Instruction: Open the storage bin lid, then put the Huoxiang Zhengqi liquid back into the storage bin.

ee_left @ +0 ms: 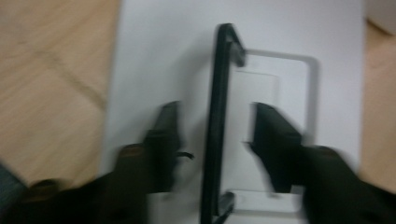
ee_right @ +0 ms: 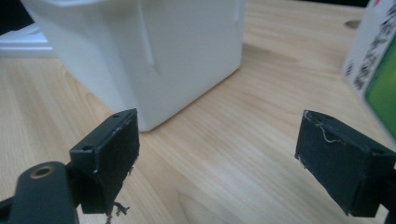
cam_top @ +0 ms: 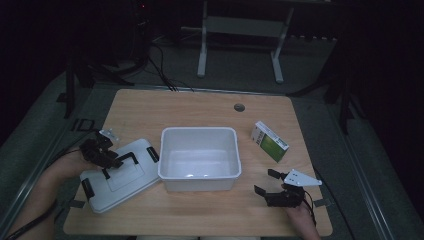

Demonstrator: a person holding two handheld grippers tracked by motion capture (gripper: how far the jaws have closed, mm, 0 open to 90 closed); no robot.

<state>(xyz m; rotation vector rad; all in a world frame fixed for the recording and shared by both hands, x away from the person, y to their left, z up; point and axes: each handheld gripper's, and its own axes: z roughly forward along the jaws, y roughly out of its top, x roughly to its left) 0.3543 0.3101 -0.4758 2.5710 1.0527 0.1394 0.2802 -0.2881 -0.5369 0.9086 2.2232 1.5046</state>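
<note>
Lid (cam_top: 120,175) lying flat on the counter (cam_top: 200,107), touching the white bin (cam_top: 199,157). Left claw (ee_left: 215,135) spread, jaws straddling the lid's black handle (ee_left: 218,116). Right claw (ee_right: 219,154) spread wide, near the green-and-white box (cam_top: 270,141).

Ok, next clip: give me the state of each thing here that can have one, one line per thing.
White bin: uncovered, nothing inside, upright on the table.
Lid: off the bin, lying flat to its left, black handle raised.
Left hand-held gripper: open, jaws on either side of the lid's handle, not closed on it.
Right hand-held gripper: open, holding nothing, over bare table.
Green and white box: closed, on the table right of the bin.
</note>
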